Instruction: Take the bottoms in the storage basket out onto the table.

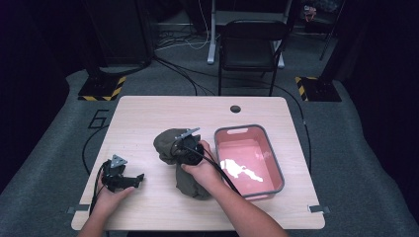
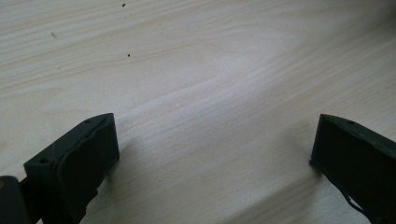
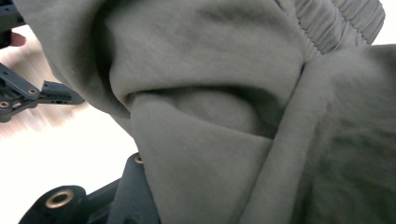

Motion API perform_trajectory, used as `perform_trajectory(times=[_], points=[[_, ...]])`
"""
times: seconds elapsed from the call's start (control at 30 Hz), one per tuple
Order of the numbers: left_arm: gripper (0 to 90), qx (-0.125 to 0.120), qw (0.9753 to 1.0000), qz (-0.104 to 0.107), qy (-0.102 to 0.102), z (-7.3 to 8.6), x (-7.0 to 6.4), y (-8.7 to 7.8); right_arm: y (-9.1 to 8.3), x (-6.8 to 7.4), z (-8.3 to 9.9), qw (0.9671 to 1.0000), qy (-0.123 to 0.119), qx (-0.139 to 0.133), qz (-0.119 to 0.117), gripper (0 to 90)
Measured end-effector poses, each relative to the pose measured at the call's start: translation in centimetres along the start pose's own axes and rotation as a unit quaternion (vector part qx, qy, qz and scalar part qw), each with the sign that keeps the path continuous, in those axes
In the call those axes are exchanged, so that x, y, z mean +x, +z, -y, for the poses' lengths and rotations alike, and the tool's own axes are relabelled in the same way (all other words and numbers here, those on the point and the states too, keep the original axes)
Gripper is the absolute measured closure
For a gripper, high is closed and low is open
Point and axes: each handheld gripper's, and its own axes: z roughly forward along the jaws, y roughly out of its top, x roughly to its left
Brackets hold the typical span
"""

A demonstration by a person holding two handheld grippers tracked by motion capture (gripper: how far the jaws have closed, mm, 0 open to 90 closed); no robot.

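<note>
An olive-green garment (image 1: 167, 139) lies bunched up at the middle of the wooden table (image 1: 148, 111). My right gripper (image 1: 178, 148) is buried in its top, shut on a fold. In the right gripper view the garment (image 3: 210, 93) hangs close to the camera and drapes over the jaws; one jaw's linkage pokes out at the lower left. My left gripper (image 1: 138, 179) rests on the table to the garment's left, apart from it. Its fingers (image 2: 88, 154) stand wide open over bare wood, the left gripper (image 2: 210, 154) holding nothing.
A pink basin (image 1: 237, 148) with a grey rim stands right of the garment, nothing in it. A round cable hole (image 1: 235, 108) sits near the table's far edge. A black folding chair (image 1: 249, 44) stands beyond the table. My left gripper (image 3: 28, 93) shows past the cloth.
</note>
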Motion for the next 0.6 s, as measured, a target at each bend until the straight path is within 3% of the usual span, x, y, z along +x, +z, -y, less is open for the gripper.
perform_trajectory(times=[0.6], points=[[0.6, 0.001, 1.0, 0.0, 0.0, 0.0, 0.0, 0.0, 2.1, 0.2, 1.0, 0.9998, -0.002, 0.02, 0.008, 59.2]])
